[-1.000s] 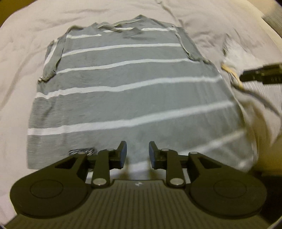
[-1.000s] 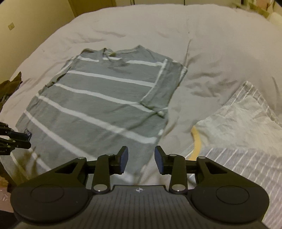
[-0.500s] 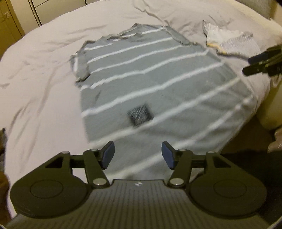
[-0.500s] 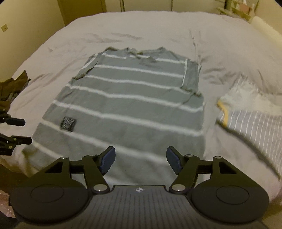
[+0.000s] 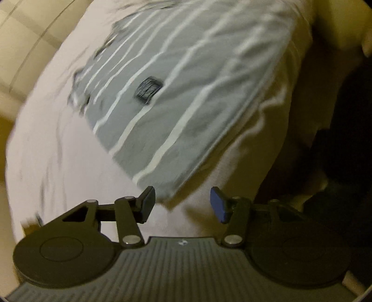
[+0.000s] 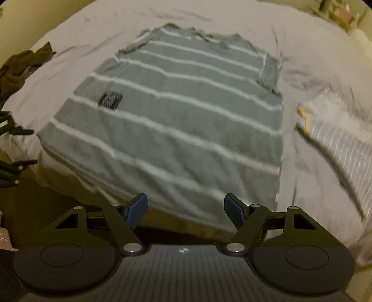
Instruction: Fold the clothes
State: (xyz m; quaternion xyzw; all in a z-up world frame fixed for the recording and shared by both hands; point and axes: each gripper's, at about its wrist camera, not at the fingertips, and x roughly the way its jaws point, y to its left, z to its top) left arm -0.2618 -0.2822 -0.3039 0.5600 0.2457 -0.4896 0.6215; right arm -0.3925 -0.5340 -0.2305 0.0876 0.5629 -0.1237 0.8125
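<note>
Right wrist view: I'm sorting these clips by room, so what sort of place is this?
Most likely a bedroom. A grey striped T-shirt lies spread on a bed with a pale wrinkled sheet, with a white striped garment and a dark bundle of clothing nearby.

The right wrist view faces squarely up the bed (image 6: 313,58) from its foot. The left wrist view looks in tilted from the lower left corner. Both share the striped shirt (image 6: 181,120) (image 5: 186,97).

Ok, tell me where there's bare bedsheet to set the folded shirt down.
Bare sheet lies beyond the collar of the grey striped shirt, and between its left edge and the dark garment. The right side is crowded by the white striped clothes.
</note>
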